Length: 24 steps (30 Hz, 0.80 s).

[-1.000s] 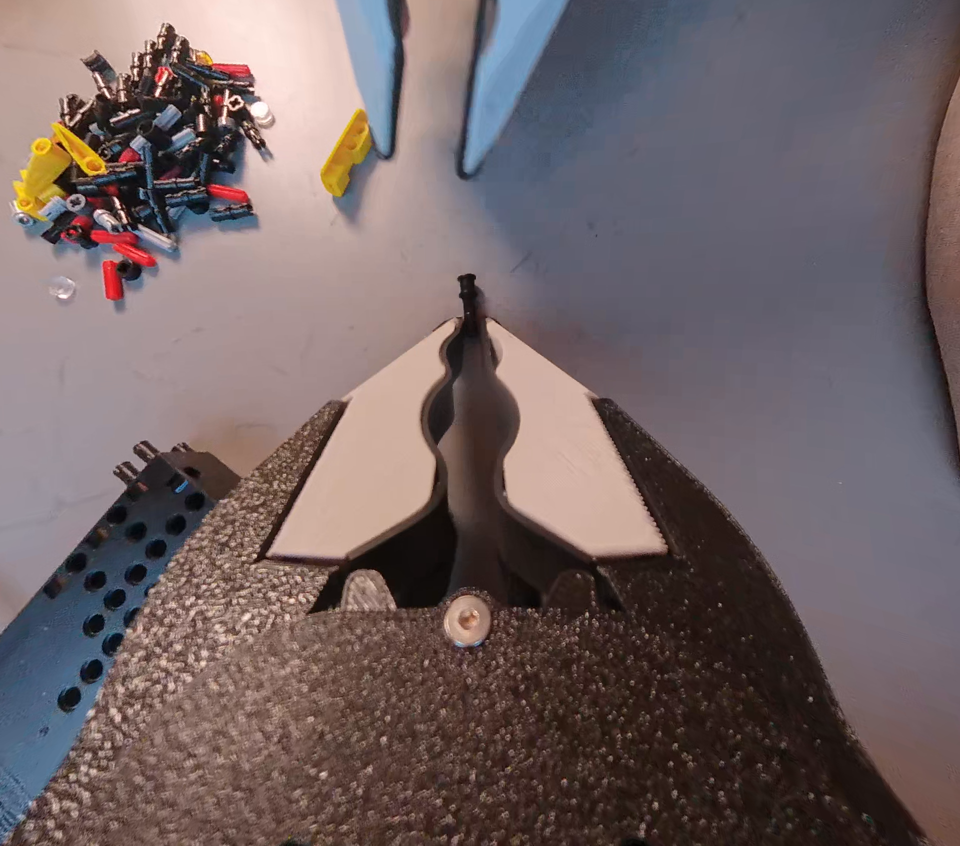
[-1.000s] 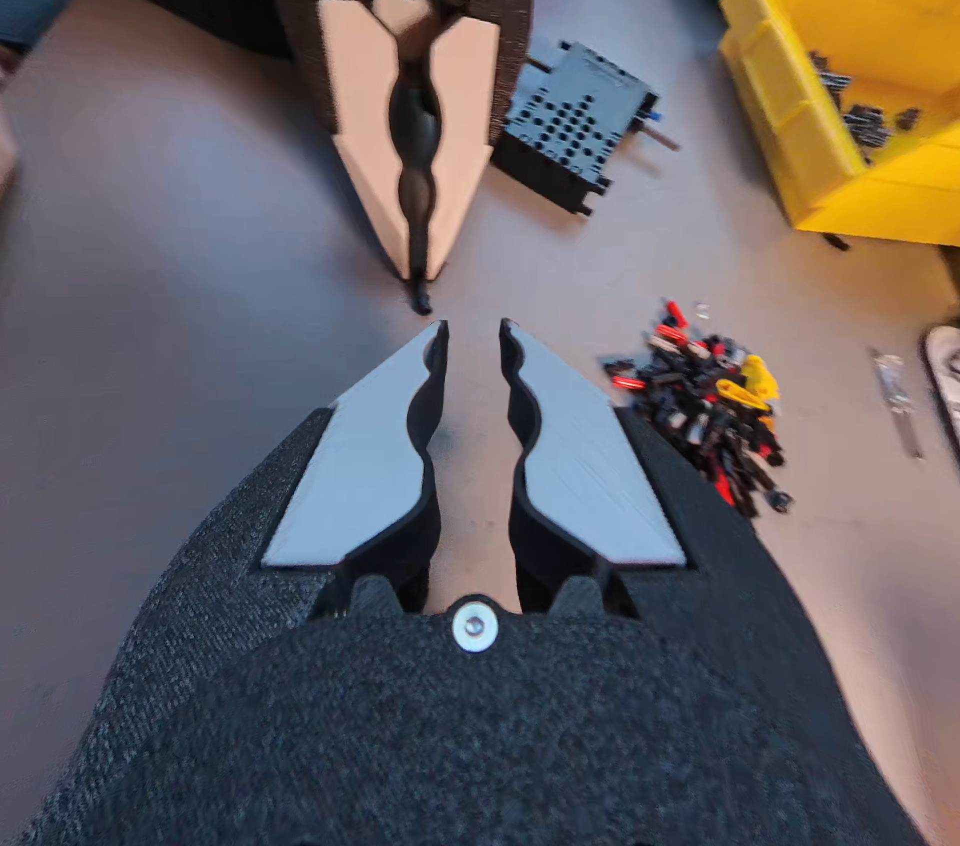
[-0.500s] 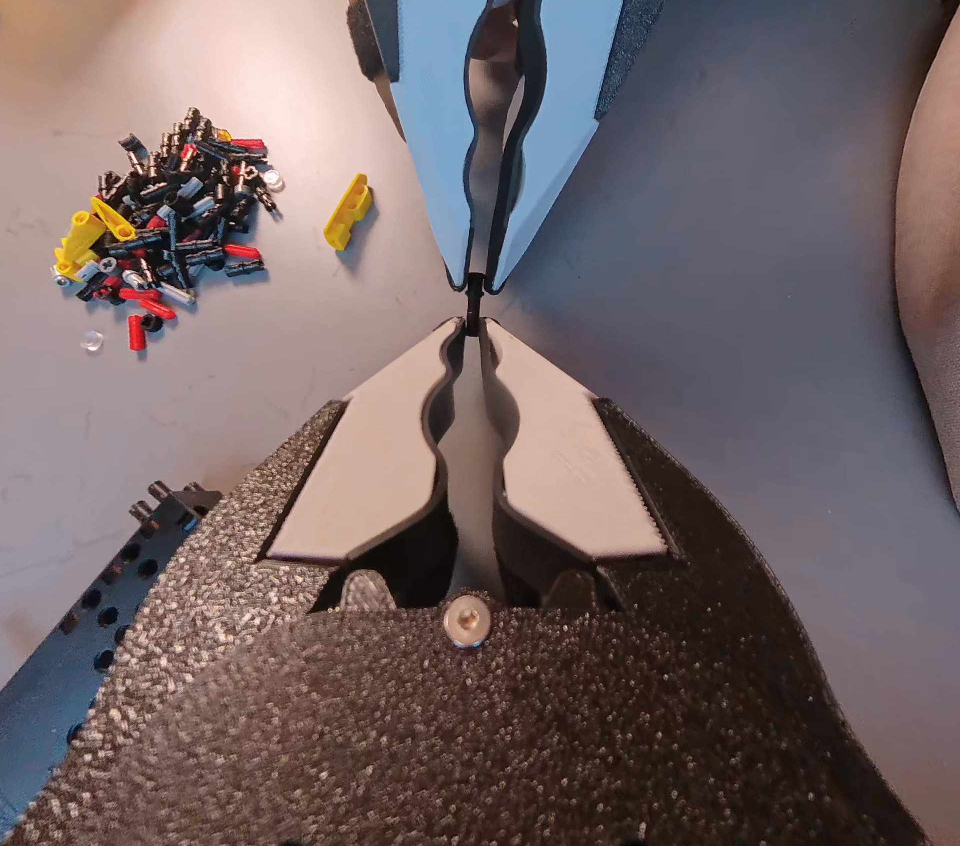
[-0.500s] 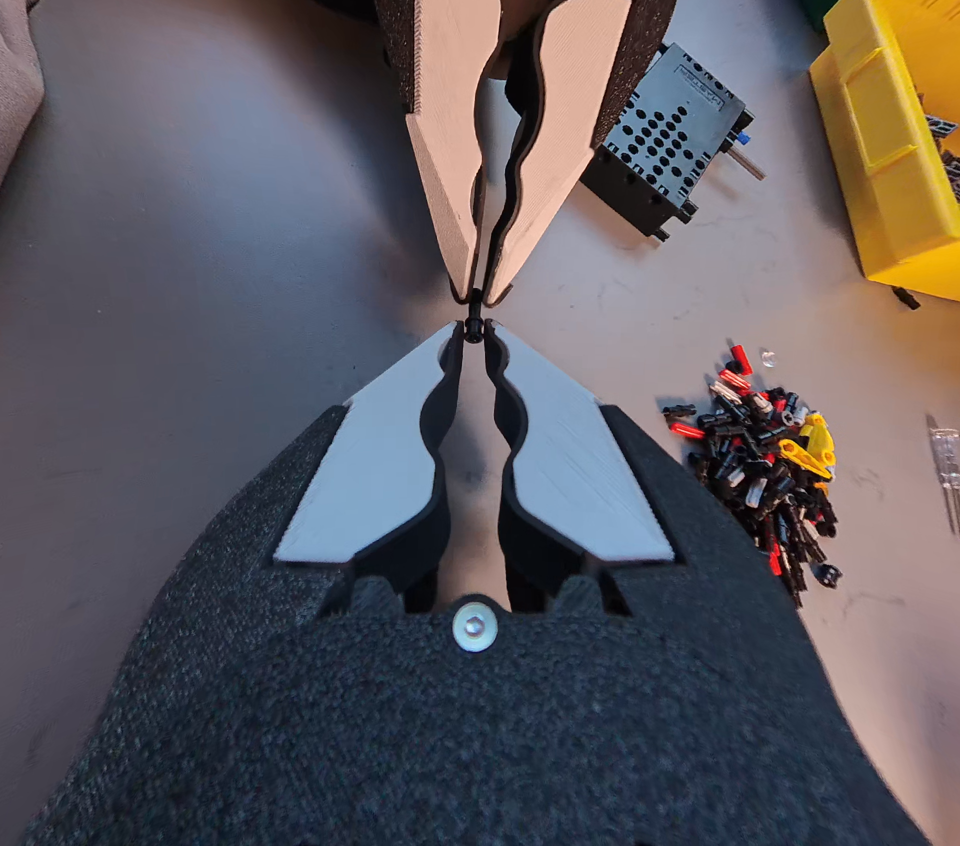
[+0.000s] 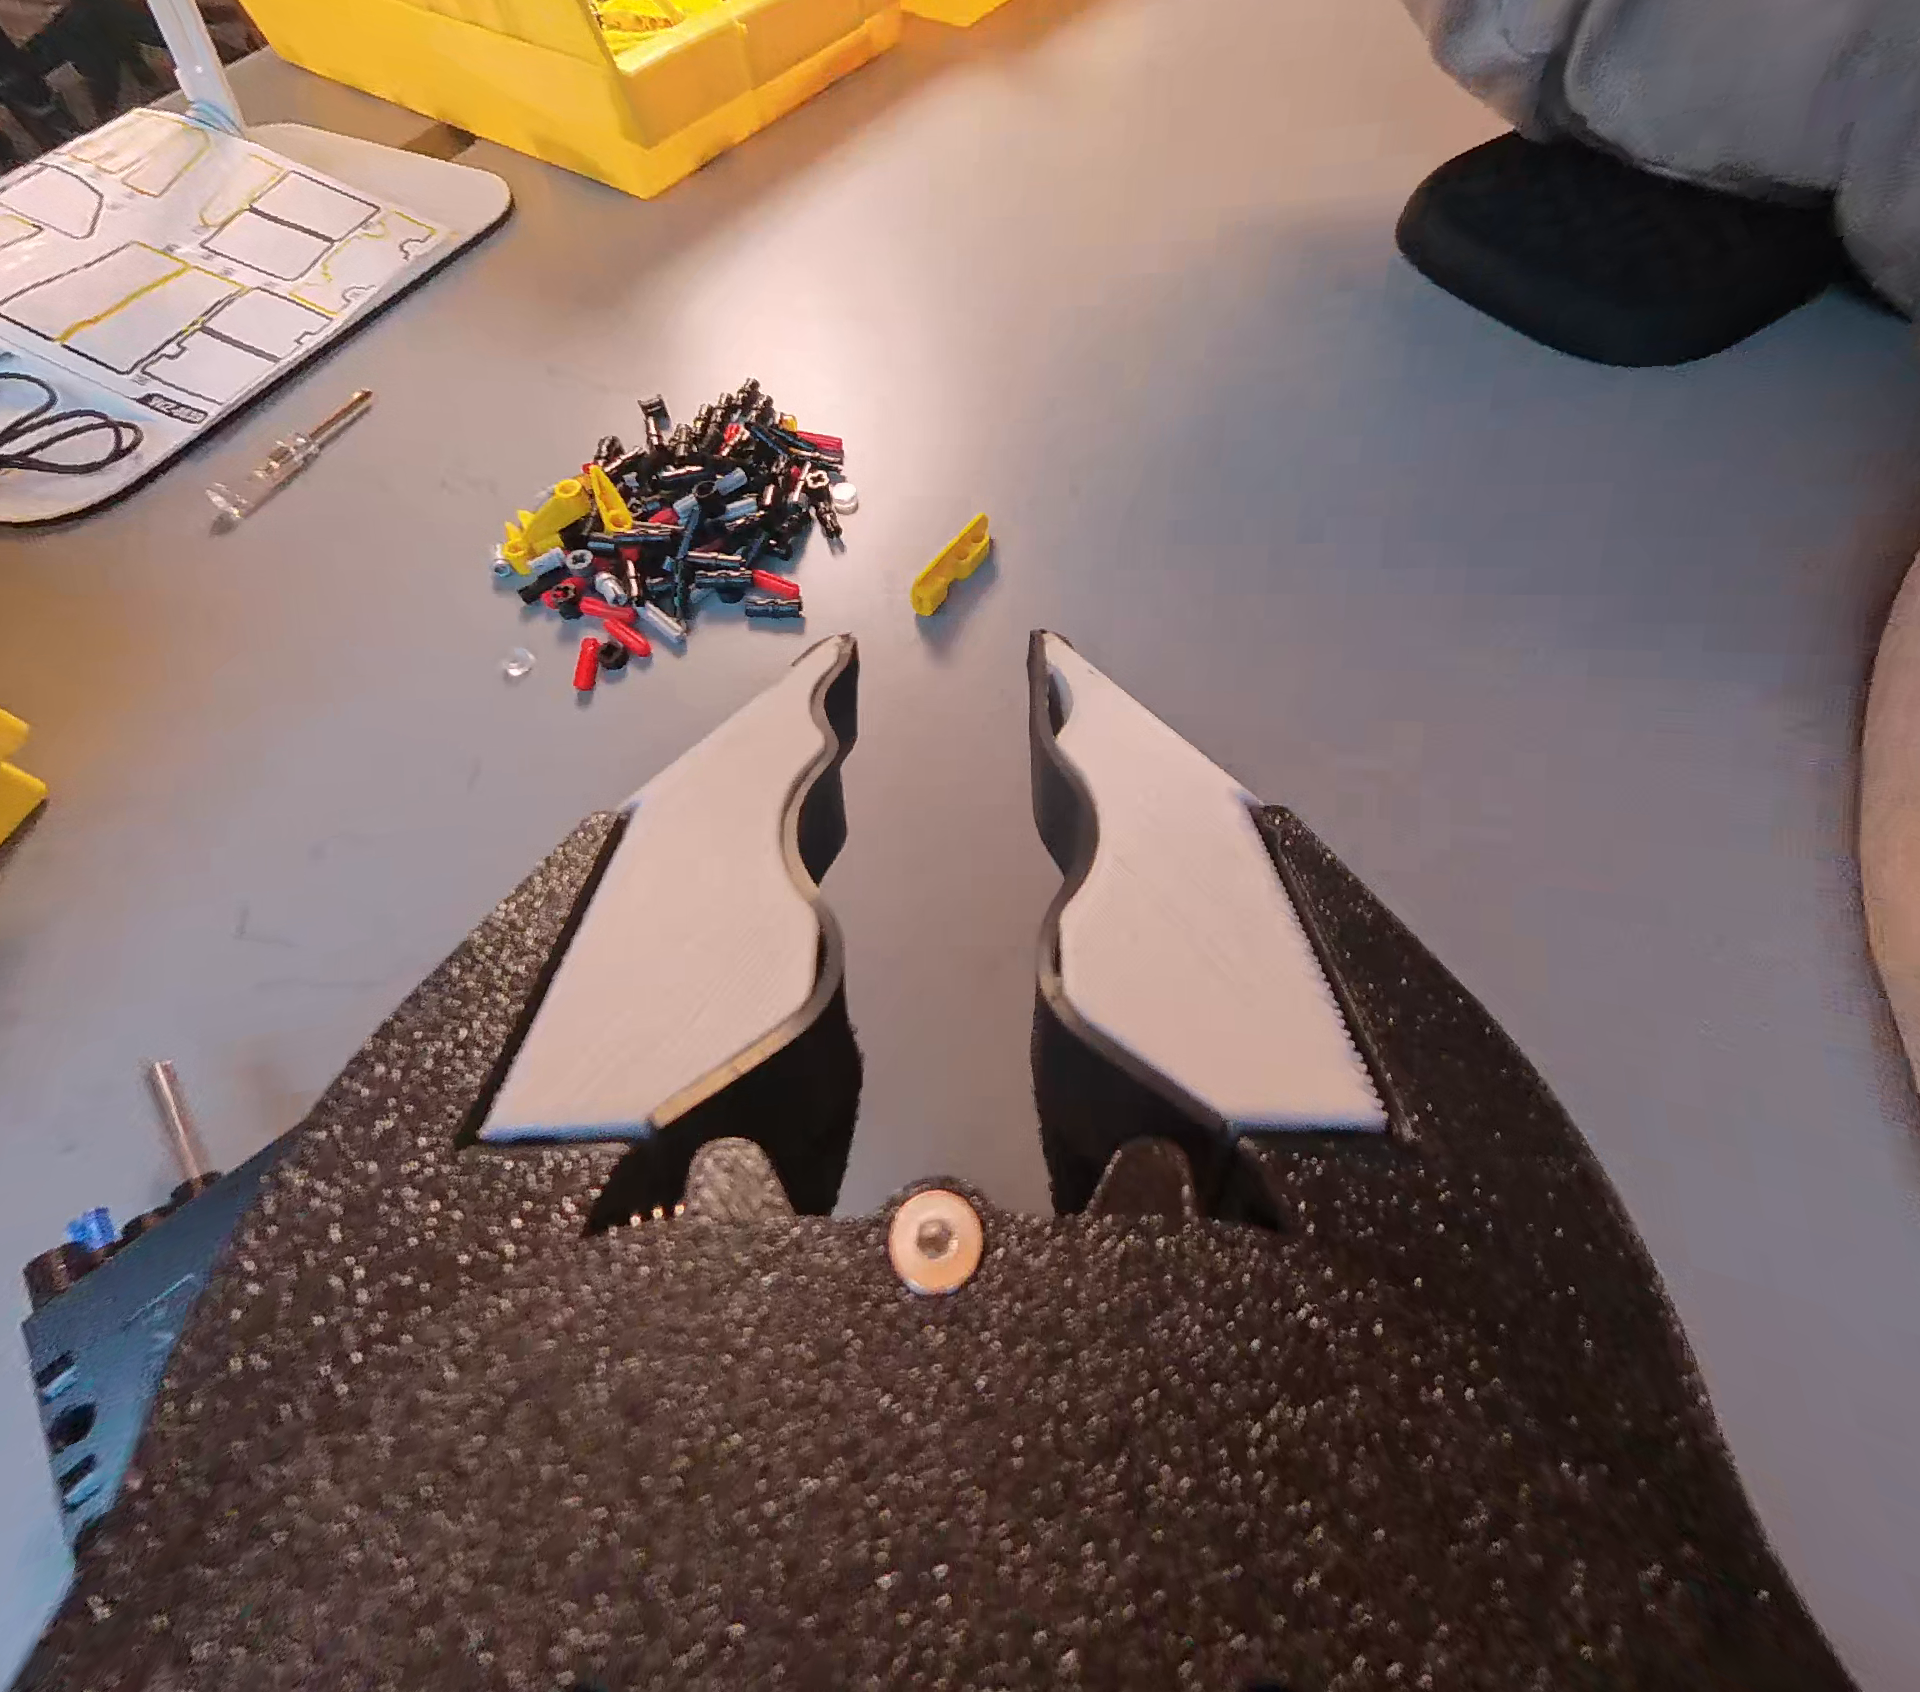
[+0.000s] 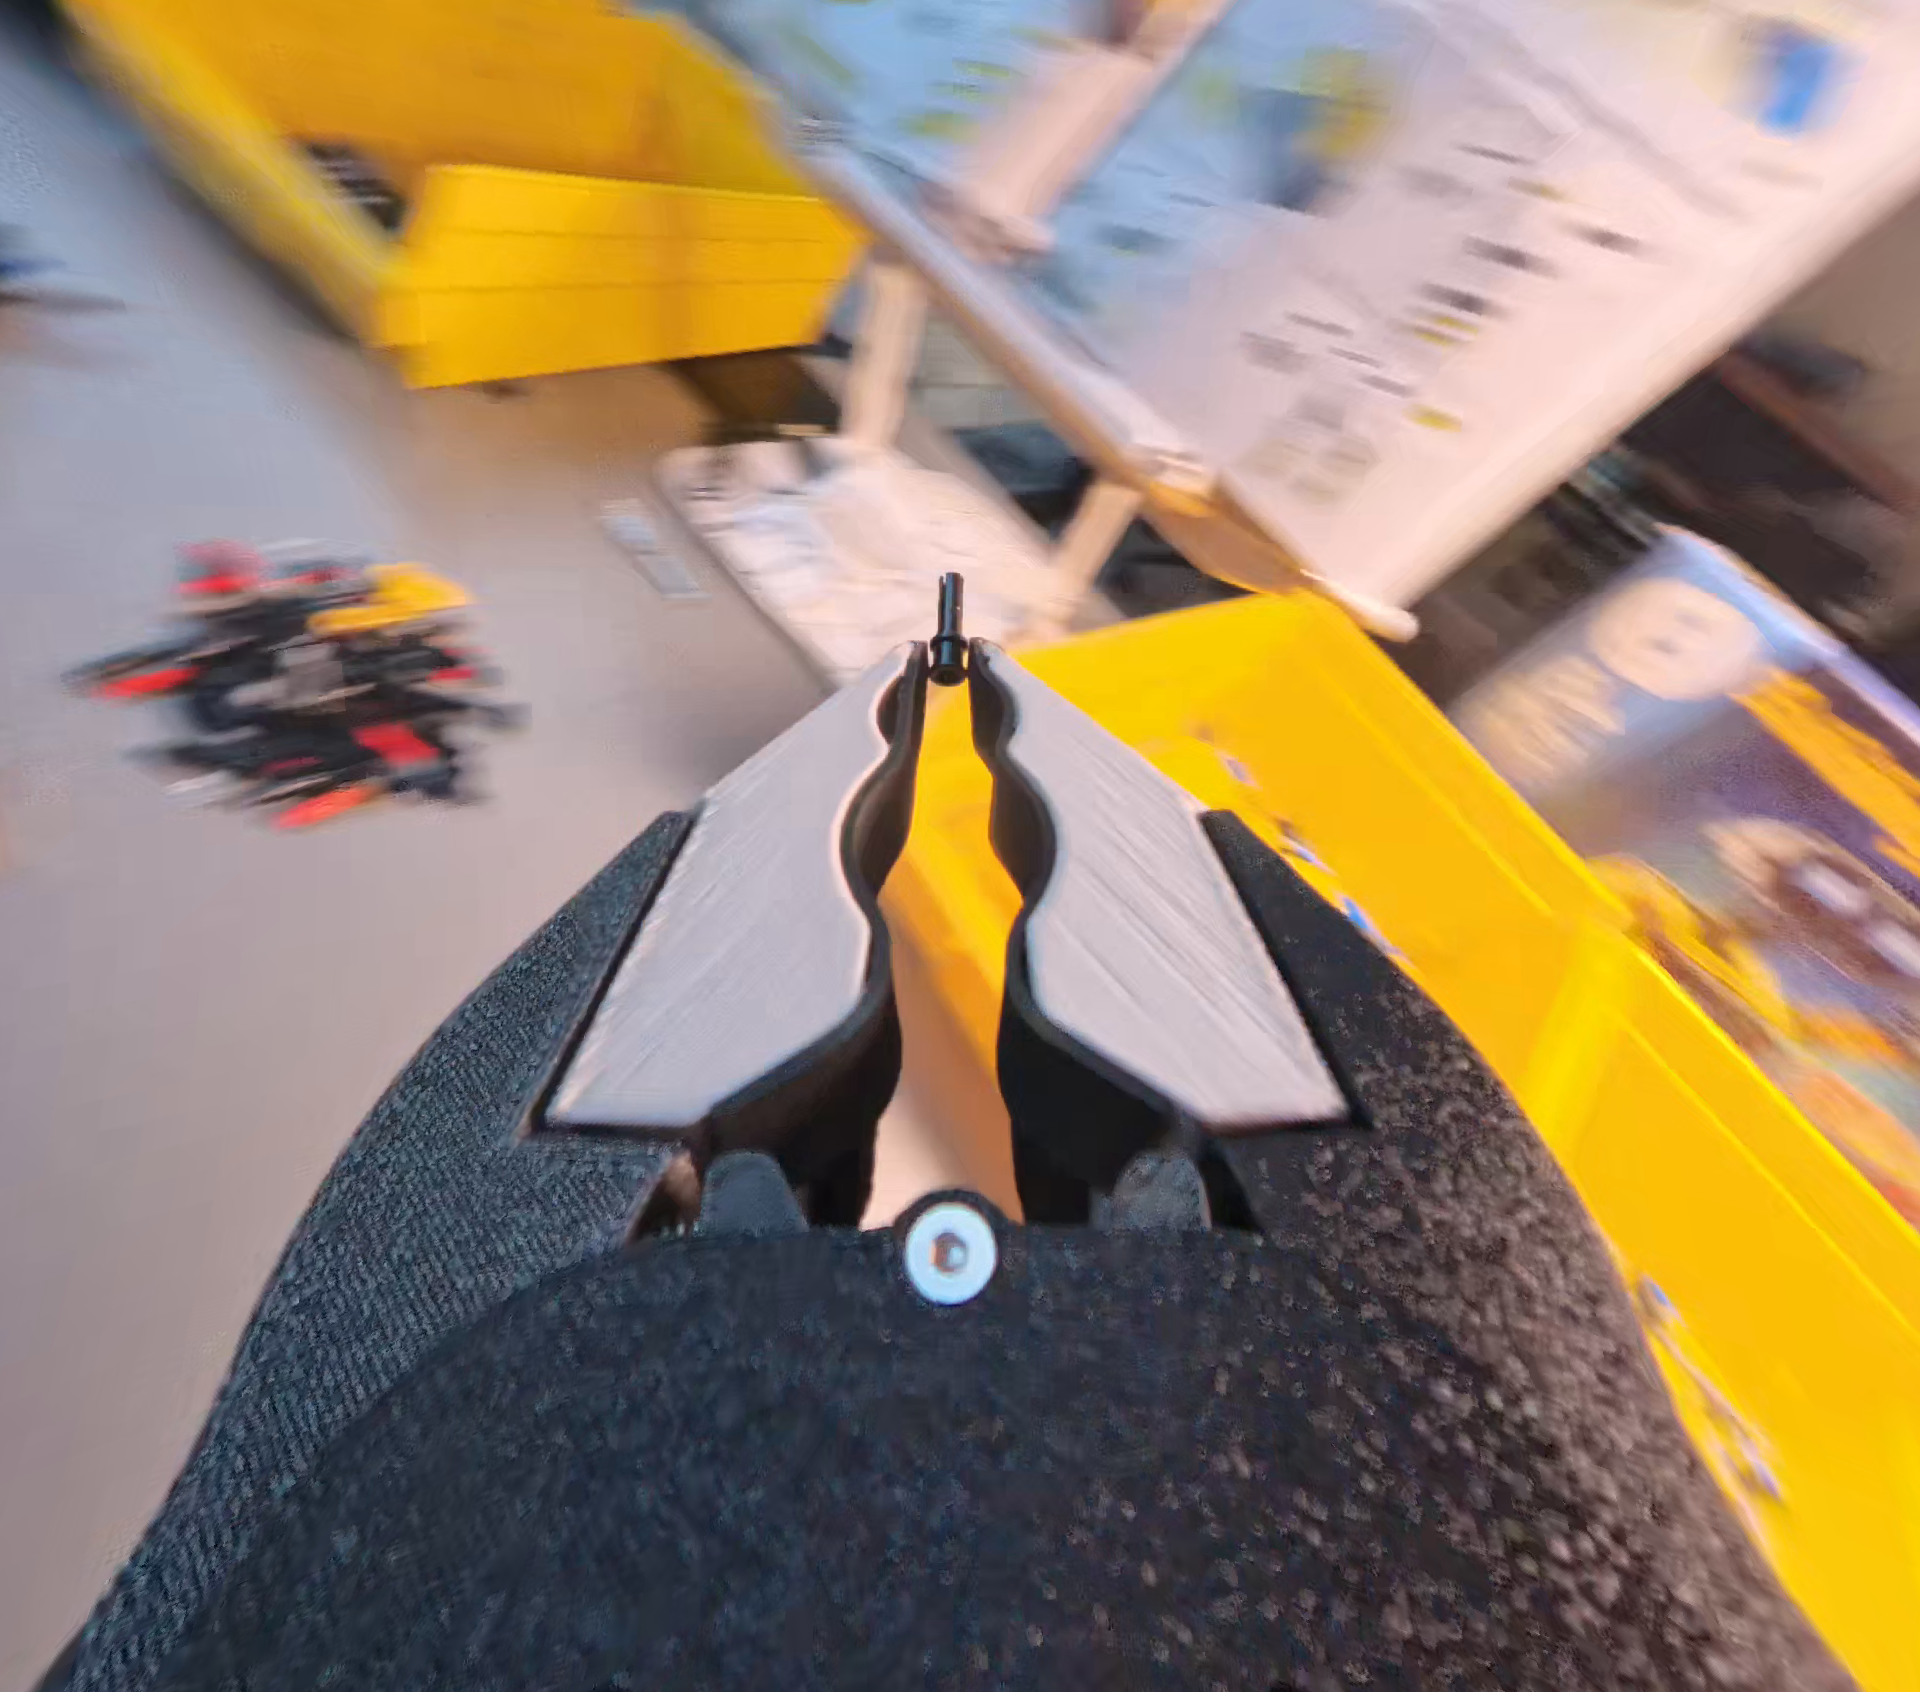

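A: Left gripper (image 5: 943, 640) wide apart, empty, above the grey tabletop (image 5: 1247, 499), near the single yellow plastic beam (image 5: 951, 564).
B: Right gripper (image 6: 947, 655) pinches the small black plastic pin (image 6: 947, 626) at its tips. Advise firm, steady pressure; the hold looks shallow.

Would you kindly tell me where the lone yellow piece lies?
Left wrist view: the yellow piece lies on the table, right of the small-parts pile, just beyond the open left gripper.
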Available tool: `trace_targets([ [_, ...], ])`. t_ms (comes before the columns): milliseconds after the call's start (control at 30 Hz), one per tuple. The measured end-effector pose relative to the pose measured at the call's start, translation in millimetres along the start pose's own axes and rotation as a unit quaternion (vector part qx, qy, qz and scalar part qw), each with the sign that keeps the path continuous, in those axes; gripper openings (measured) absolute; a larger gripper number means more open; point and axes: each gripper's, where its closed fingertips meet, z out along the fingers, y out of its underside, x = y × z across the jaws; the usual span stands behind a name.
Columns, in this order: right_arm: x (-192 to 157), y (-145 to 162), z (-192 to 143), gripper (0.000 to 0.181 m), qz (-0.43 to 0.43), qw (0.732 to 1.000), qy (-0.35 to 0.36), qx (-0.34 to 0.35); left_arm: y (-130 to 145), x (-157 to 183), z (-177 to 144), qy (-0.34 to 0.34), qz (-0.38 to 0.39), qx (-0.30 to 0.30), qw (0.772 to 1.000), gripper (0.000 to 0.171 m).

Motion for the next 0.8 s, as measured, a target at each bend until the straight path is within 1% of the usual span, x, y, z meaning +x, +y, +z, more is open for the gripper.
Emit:
trace_targets([
  [33, 49.7, 11.8, -11.0, 0.007, 0.031, 0.997, 0.076, -0.006, -2.0, 1.8, 0.5, 0.008, -0.011, 0.006, 1.0, 0.032],
  [67, 94.4, 30.3, -24.2, 0.006, 0.058, 0.988, 0.142, -0.019, -4.5, 3.6, 0.9, 0.017, -0.025, 0.013, 0.999, 0.032],
  [100, 132.4, 55.2, -37.6, 0.007, 0.08, 0.976, 0.196, -0.042, -6.6, 4.4, 1.2, 0.023, -0.038, 0.02, 0.999, 0.032],
  [133, 162.8, 84.1, -50.1, 0.007, 0.097, 0.963, 0.24, -0.071, -7.3, 4.8, 1.5, 0.027, -0.045, 0.022, 0.998, 0.031],
  [167, 184.5, 112.8, -60.3, 0.006, 0.112, 0.951, 0.271, -0.096, -6.4, 4.6, 2.0, 0.028, -0.049, 0.02, 0.998, 0.032],
  [200, 199.1, 139.5, -67.4, 0.006, 0.126, 0.942, 0.29, -0.115, -4.7, 3.6, 2.5, 0.024, -0.049, 0.016, 0.998, 0.031],
  [267, 210.3, 188.1, -74.1, 0.008, 0.153, 0.925, 0.307, -0.163, -2.0, 2.1, 3.5, 0.018, -0.048, 0.011, 0.999, 0.031],
  [300, 212.6, 200.2, -77.1, 0.02, 0.155, 0.919, 0.317, -0.176, -0.7, 1.6, 4.3, 0.018, -0.051, 0.009, 0.998, 0.031],
  [333, 214.7, 199.9, -80.2, 0.034, 0.144, 0.916, 0.33, -0.178, 0.2, 1.1, 5.0, 0.018, -0.055, 0.007, 0.998, 0.031],
  [367, 213.9, 187.5, -80.8, 0.044, 0.122, 0.919, 0.335, -0.167, 0.4, 0.8, 5.4, 0.019, -0.056, 0.006, 0.998, 0.031],
  [400, 208.4, 166.3, -78.3, 0.048, 0.095, 0.928, 0.331, -0.146, 0.3, 0.5, 5.8, 0.019, -0.057, 0.006, 0.998, 0.031],
  [433, 195.1, 139.4, -71.4, 0.046, 0.07, 0.942, 0.308, -0.116, 0.1, 0.6, 6.2, 0.021, -0.058, 0.007, 0.998, 0.03],
  [467, 171.1, 109.5, -59.2, 0.04, 0.049, 0.961, 0.258, -0.081, 0.2, 0.8, 6.7, 0.023, -0.059, 0.006, 0.998, 0.03],
  [500, 138.7, 80.5, -45.2, 0.037, 0.037, 0.979, 0.194, -0.049, 0.6, 0.9, 7.2, 0.024, -0.06, 0.005, 0.998, 0.03],
  [533, 96.7, 54.9, -30.5, 0.034, 0.029, 0.993, 0.109, -0.023, 0.9, 1.1, 7.5, 0.024, -0.06, 0.004, 0.998, 0.03],
  [567, 44.8, 35.7, -17.9, 0.033, 0.023, 1.0, 0.003, -0.013, 0.9, 1.2, 7.4, 0.024, -0.058, 0.003, 0.998, 0.03],
  [600, -8.3, 23.7, -10.0, 0.033, 0.02, 0.995, -0.099, -0.016, 1.0, 1.4, 7.2, 0.023, -0.057, 0.003, 0.998, 0.03],
  [633, -58.1, 16.6, -5.6, 0.033, 0.017, 0.982, -0.184, -0.024, 1.1, 1.4, 6.9, 0.022, -0.055, 0.003, 0.998, 0.03],
  [667, -101.7, 13.7, -2.4, 0.033, 0.012, 0.968, -0.249, -0.034, 1.7, 1.5, 6.5, 0.02, -0.053, 0.001, 0.998, 0.03],
  [733, -174.2, 17.3, 2.6, 0.032, 0.002, 0.937, -0.343, -0.059, 3.3, 1.2, 5.8, 0.017, -0.048, -0.003, 0.999, 0.03],
  [767, -201.6, 25.0, 4.4, 0.031, -0.008, 0.923, -0.375, -0.083, 3.9, 1.2, 5.5, 0.015, -0.045, -0.004, 0.999, 0.03],
  [800, -219.9, 34.8, 7.8, 0.028, -0.026, 0.915, -0.387, -0.108, 4.6, 1.4, 5.2, 0.015, -0.043, -0.006, 0.999, 0.03],
])
